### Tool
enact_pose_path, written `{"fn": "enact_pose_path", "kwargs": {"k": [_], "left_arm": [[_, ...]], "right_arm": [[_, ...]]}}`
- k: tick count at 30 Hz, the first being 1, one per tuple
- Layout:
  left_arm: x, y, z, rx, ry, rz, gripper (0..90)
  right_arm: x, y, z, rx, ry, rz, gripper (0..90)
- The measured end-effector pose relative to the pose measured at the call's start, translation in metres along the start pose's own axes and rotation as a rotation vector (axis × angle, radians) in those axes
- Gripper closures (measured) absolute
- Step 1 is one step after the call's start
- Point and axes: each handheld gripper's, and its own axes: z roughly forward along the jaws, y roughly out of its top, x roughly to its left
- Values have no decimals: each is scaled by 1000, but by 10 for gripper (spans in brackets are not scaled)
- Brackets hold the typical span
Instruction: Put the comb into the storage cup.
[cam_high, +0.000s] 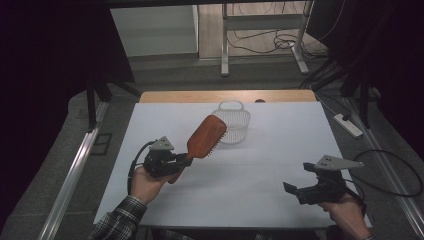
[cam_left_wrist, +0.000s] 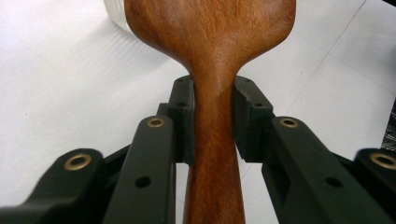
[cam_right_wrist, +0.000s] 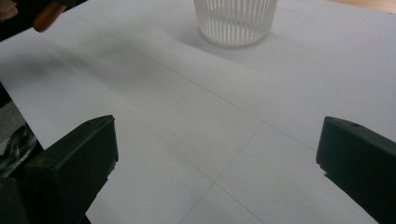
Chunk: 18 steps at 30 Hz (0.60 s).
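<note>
Left gripper (cam_high: 186, 161) is clamped on the handle of the reddish-brown wooden paddle hairbrush (cam_high: 205, 136), held up over the white worktop (cam_high: 260, 165), head right by the white slatted plastic basket (cam_high: 233, 122) near the far edge. Right gripper (cam_high: 292, 191) is spread wide with nothing in it, near the front right corner.

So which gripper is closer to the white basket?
Left. The left gripper holds the wooden hairbrush up with its head by the white basket. The right gripper hangs open, farther back.
</note>
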Motion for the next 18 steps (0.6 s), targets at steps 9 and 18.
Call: {"fn": "enact_pose_path", "kwargs": {"k": [9, 18], "left_arm": [[-3, 5, 5, -11, -12, 6, 713], [-10, 11, 10, -20, -22, 25, 713]], "right_arm": [[4, 13, 17, 13, 38, 7, 0], [11, 29, 31, -6, 63, -6, 0]]}}
